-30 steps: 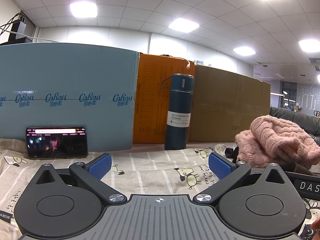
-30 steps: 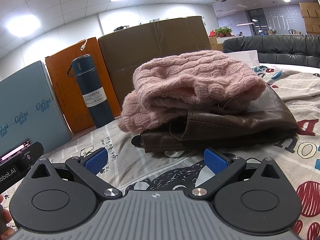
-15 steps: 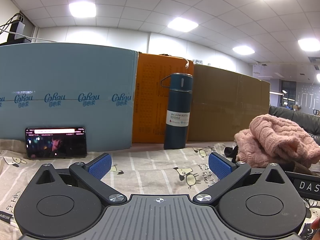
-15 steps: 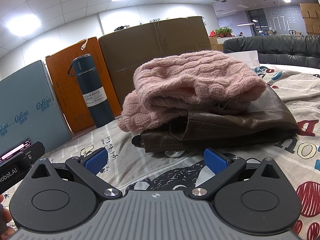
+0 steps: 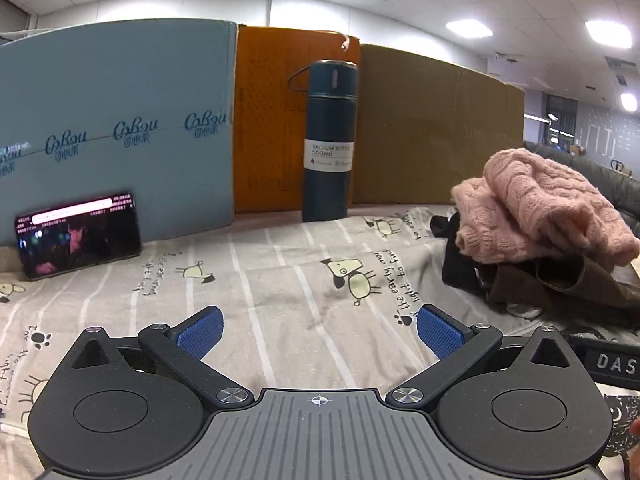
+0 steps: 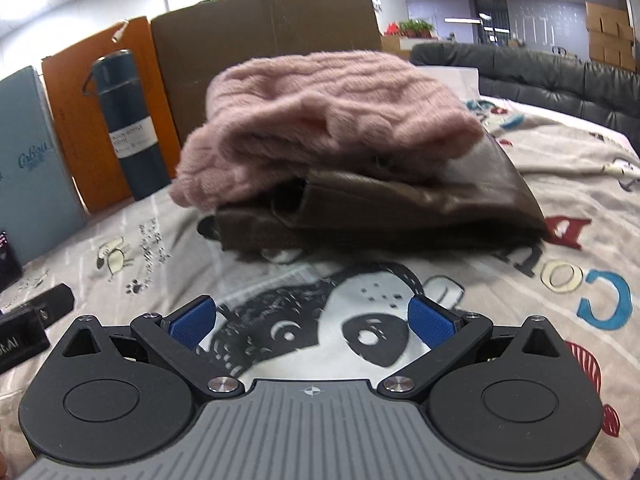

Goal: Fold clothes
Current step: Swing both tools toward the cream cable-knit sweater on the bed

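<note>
Left gripper (image 5: 318,328): held low and level over the printed bedsheet (image 5: 280,280), its blue-padded fingers (image 5: 200,330) spread wide with nothing between them; only sheet lies in the gap. Right gripper (image 6: 310,322): likewise low over the sheet, tilted slightly, fingers wide apart and empty, poised above a cartoon dog print (image 6: 320,320). The black body of the left gripper shows at the left edge of the right wrist view, and a black bar lettered "DAS" (image 5: 608,360) sits just right of the left gripper.

Task items: directly ahead of the right gripper, and ahead and to the right of the left one, a folded pink cable-knit sweater (image 6: 320,120) lies on top of a folded brown leather jacket (image 6: 400,212); both rest on the sheet, apart from either gripper. A dark garment edge (image 5: 456,268) shows beneath the pile on its near left side.

Background: ahead of the left gripper, a dark blue vacuum bottle (image 5: 328,140) stands upright beyond open sheet. Behind it, an orange box (image 5: 268,120), flanked by a light blue box (image 5: 120,120) to the left and a brown cardboard box (image 5: 436,132) to the right. A lit phone (image 5: 78,234) leans on the blue box. A dark sofa (image 6: 540,72) lies beyond the pile.
</note>
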